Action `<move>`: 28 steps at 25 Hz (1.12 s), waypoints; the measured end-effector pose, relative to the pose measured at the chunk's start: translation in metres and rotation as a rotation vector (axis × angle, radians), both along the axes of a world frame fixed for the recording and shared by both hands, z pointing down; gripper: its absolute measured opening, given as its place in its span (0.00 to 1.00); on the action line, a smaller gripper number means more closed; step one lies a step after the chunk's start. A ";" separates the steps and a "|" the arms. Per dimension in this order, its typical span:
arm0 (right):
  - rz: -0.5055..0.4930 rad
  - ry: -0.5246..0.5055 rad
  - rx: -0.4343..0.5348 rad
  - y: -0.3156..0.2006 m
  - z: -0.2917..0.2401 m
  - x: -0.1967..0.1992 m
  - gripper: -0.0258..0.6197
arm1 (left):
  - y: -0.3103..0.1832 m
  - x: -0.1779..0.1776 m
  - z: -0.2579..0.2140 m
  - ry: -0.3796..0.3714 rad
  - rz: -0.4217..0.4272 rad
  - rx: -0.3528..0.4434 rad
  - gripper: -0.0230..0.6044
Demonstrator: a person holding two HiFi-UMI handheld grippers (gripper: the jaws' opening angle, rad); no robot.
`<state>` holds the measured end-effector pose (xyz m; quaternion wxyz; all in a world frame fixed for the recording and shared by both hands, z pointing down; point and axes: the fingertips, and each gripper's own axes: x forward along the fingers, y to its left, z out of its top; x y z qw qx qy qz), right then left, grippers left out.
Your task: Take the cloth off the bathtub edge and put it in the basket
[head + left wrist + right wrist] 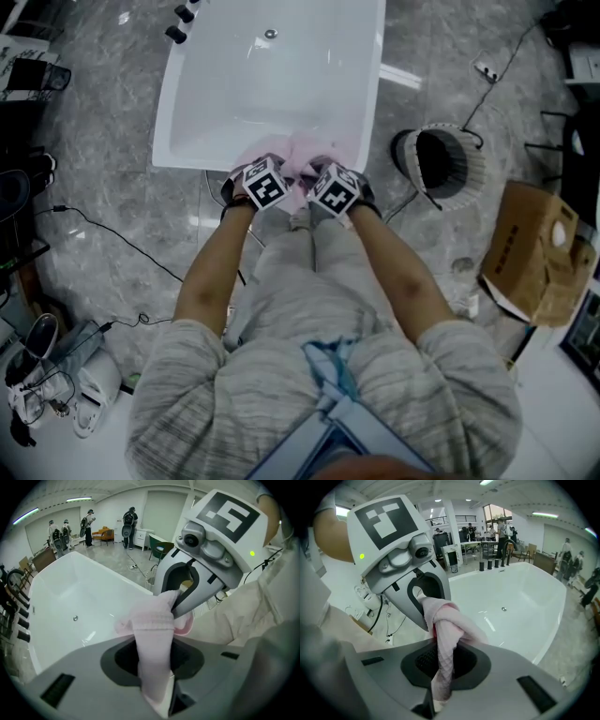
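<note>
**Position of the cloth.** The pink cloth (pixel 302 159) is bunched at the near edge of the white bathtub (pixel 234 89), between the two grippers. It cannot be told whether it touches the rim.

**Jaws.**
- Left gripper (pixel 153 677): the jaws are pinching a fold of the cloth. The fabric runs up from between them towards the other gripper.
- Right gripper (pixel 440 686): the jaws are pressed nearly together on a twisted strand of the same cloth.

The two grippers are close side by side, marker cubes uppermost, over the tub's near rim.

**Surface.** The bathtub stands on a grey marbled floor (pixel 112 206). A drain (pixel 270 34) is set in the tub at its far end. Black fittings (pixel 180 22) are mounted at the far left corner.

**Room.**
- The basket (pixel 471 171), round with a dark interior, stands on the floor to the person's right of the tub, well apart from the cloth.
- A cardboard box (pixel 534 253) lies further right.
- Black cables (pixel 103 230) run across the floor on the left.
- The gripper views show a large open hall with strip ceiling lights and several people (pixel 129 522) standing beyond the tub.
</note>
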<state>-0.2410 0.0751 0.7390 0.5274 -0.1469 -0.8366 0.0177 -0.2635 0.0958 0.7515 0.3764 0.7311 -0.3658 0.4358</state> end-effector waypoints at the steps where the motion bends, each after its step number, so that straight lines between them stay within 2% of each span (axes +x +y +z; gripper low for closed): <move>1: -0.005 -0.007 0.009 -0.002 -0.006 0.000 0.09 | -0.003 0.001 -0.007 -0.003 -0.005 0.006 0.25; 15: -0.030 -0.105 0.147 -0.022 -0.111 0.018 0.09 | -0.027 0.020 -0.112 -0.047 -0.039 0.118 0.25; 28: 0.007 -0.166 0.253 -0.035 -0.180 0.027 0.09 | -0.044 0.027 -0.184 -0.103 0.065 0.186 0.25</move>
